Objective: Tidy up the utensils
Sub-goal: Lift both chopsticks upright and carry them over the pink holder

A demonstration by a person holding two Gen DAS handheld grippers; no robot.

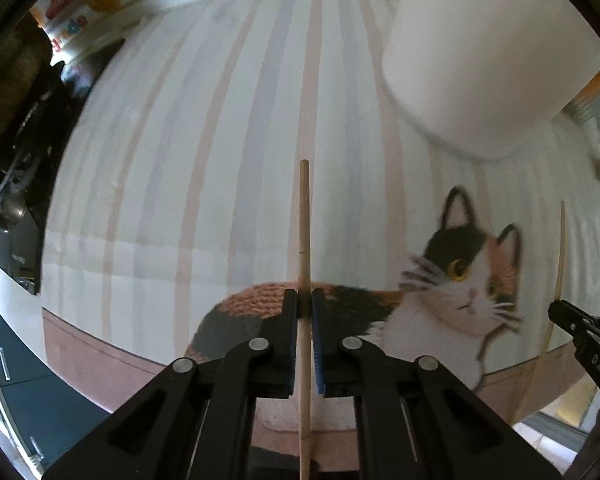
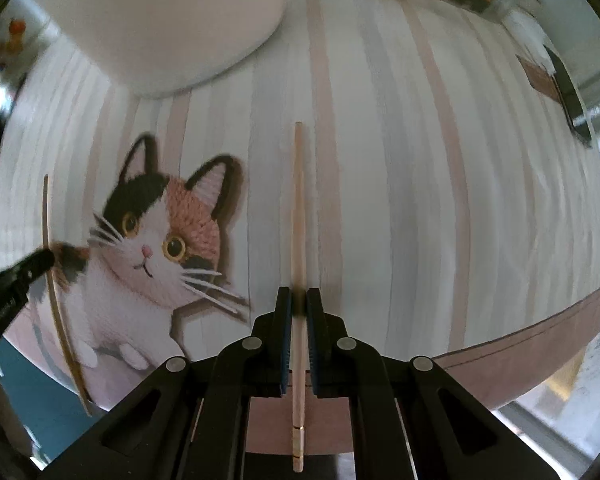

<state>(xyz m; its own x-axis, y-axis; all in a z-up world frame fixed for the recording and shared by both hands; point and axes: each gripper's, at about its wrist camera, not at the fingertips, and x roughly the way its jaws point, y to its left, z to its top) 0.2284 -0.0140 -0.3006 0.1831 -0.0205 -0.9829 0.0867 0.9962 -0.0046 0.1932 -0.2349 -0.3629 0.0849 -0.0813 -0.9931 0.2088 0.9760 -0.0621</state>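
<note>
My left gripper (image 1: 305,298) is shut on a wooden chopstick (image 1: 304,224) that points forward above a striped placemat with a cat picture (image 1: 220,140). My right gripper (image 2: 299,294) is shut on a second wooden chopstick (image 2: 298,200), also held above the mat. Each gripper shows at the edge of the other's view with its chopstick: the right gripper (image 1: 580,328) with its chopstick (image 1: 558,280), the left gripper (image 2: 20,276) with its chopstick (image 2: 54,288). A white round container (image 1: 480,52) stands on the mat ahead; it also shows in the right wrist view (image 2: 172,20).
The mat (image 2: 420,160) lies on a table whose edge shows at the sides. A package with fruit pictures (image 1: 84,4) stands at the far left. Dark furniture (image 1: 16,120) is beyond the table's left edge.
</note>
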